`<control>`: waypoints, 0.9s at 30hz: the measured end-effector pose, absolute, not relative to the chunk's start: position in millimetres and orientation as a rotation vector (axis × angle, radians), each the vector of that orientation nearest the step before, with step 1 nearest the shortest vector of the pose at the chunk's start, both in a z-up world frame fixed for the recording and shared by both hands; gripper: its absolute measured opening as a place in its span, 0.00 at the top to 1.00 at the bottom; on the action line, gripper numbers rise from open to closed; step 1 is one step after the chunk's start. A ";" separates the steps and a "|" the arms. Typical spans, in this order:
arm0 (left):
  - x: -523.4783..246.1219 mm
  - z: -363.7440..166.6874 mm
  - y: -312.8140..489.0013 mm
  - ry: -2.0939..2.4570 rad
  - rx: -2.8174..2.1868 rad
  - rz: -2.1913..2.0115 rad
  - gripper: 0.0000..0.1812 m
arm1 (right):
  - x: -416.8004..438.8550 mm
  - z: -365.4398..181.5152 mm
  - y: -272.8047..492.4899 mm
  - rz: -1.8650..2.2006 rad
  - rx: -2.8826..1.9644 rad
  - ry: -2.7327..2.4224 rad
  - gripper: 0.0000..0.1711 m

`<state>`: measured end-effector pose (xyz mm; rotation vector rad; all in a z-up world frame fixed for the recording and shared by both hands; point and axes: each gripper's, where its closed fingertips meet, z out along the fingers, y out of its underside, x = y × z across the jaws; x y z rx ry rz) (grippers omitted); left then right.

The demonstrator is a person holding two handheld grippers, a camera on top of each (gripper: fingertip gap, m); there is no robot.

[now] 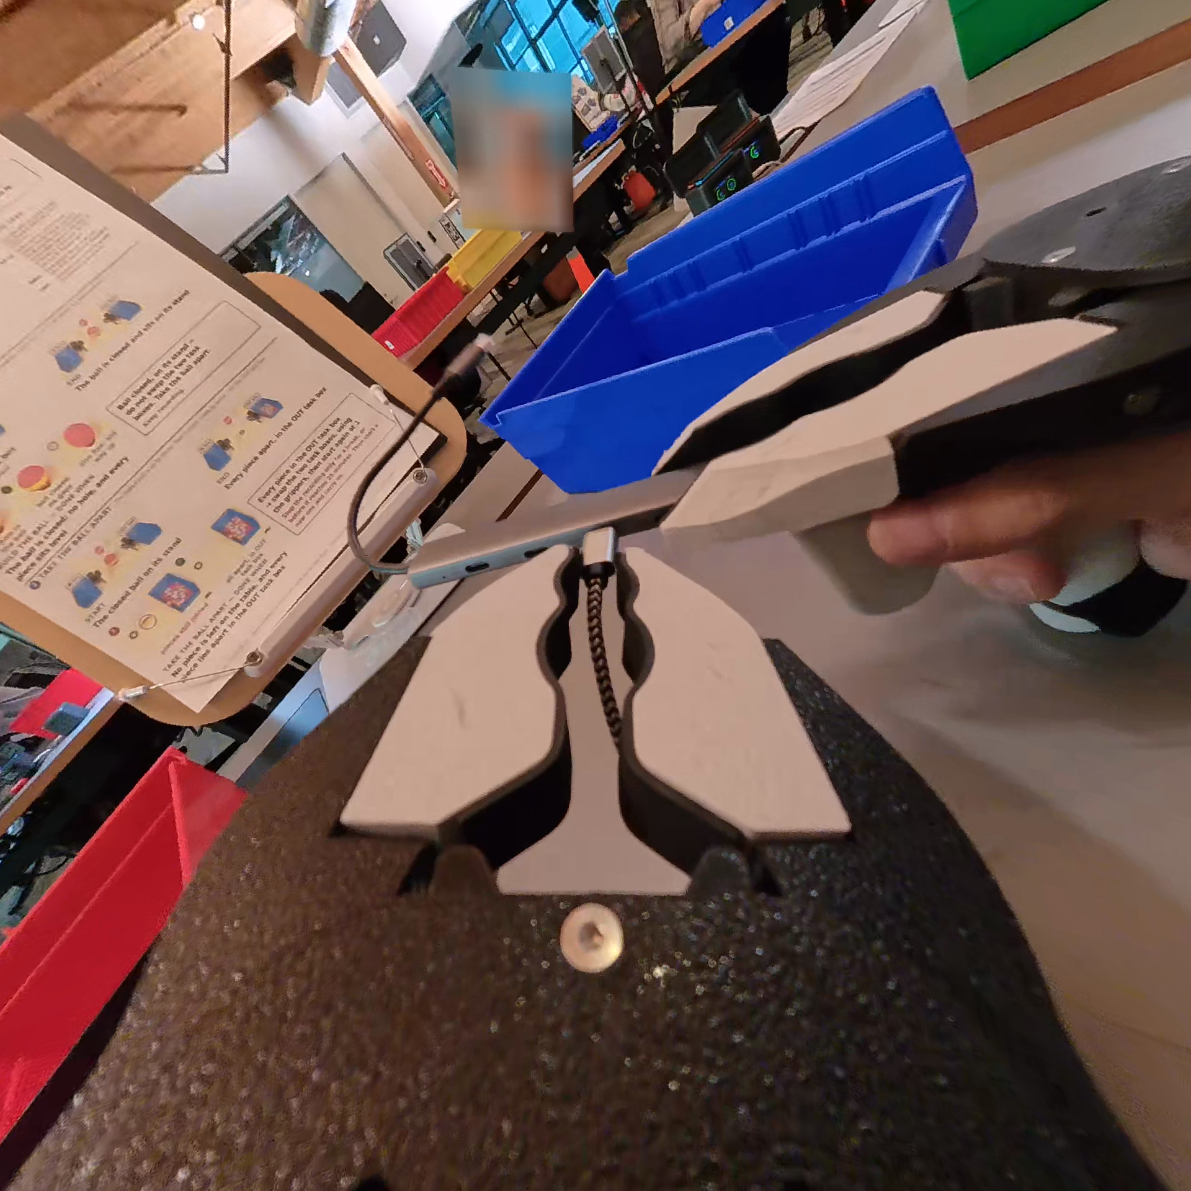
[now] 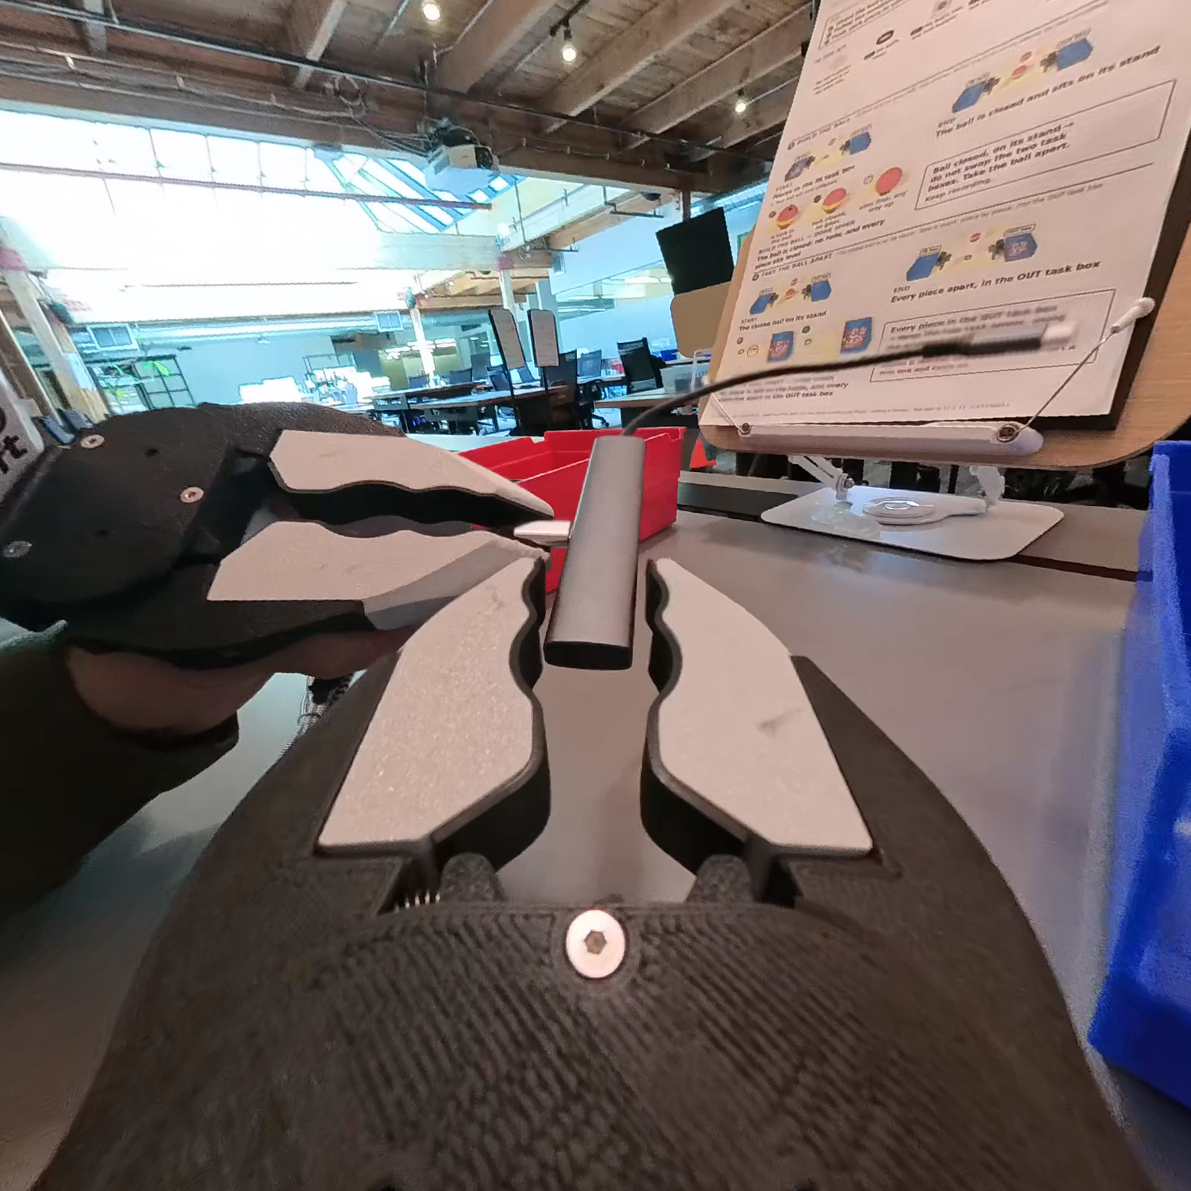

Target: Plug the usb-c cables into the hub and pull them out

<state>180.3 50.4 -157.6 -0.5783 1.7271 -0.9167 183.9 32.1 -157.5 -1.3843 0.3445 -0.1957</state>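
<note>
A slim grey hub [image 1: 515, 538] is held off the table. My right gripper [image 2: 593, 567] is shut on the hub [image 2: 596, 548], gripping its near half; it enters the left wrist view from the right [image 1: 677, 506]. My left gripper [image 1: 599, 557] is shut on a braided usb-c cable [image 1: 606, 670] just behind its silver plug [image 1: 599, 541]. The plug meets the hub's long side [image 2: 542, 532]; how deep it sits I cannot tell. An empty port [image 1: 480, 568] lies beside it. The hub's own black lead [image 1: 361, 509] loops away from its far end.
A blue bin [image 1: 741, 361] stands on the grey table [image 1: 967, 709] behind the hub, at the right edge in the right wrist view [image 2: 1153, 773]. A red bin [image 2: 651, 490] sits beyond the hub. An instruction sheet on a stand [image 2: 934, 225] rises close by. Both grippers' tips are close together, under 4 cm apart.
</note>
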 end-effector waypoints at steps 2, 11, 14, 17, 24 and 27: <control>180.3 -157.6 49.8 1.720 -0.572 -0.919 0.94 | 185.1 -159.6 33.1 -0.212 -1.402 0.348 0.86; 178.5 -156.7 46.5 1.729 -0.666 -1.097 0.93 | 185.2 -160.5 30.6 -0.286 -1.419 0.331 0.86; 176.6 -142.8 48.7 1.661 -0.950 -1.515 0.82 | 181.4 -159.0 31.1 -0.343 -1.420 0.280 0.86; 179.9 -143.5 67.7 1.542 -1.368 -1.896 0.79 | 173.0 -156.6 33.6 -0.418 -1.411 0.206 0.86; 177.8 -159.5 67.7 1.491 -1.722 -2.254 0.78 | 167.3 -153.9 34.6 -0.467 -1.393 0.150 0.86; 179.6 -157.4 62.7 1.435 -1.751 -2.321 0.88 | 160.7 -155.8 39.3 -0.474 -1.408 0.107 0.86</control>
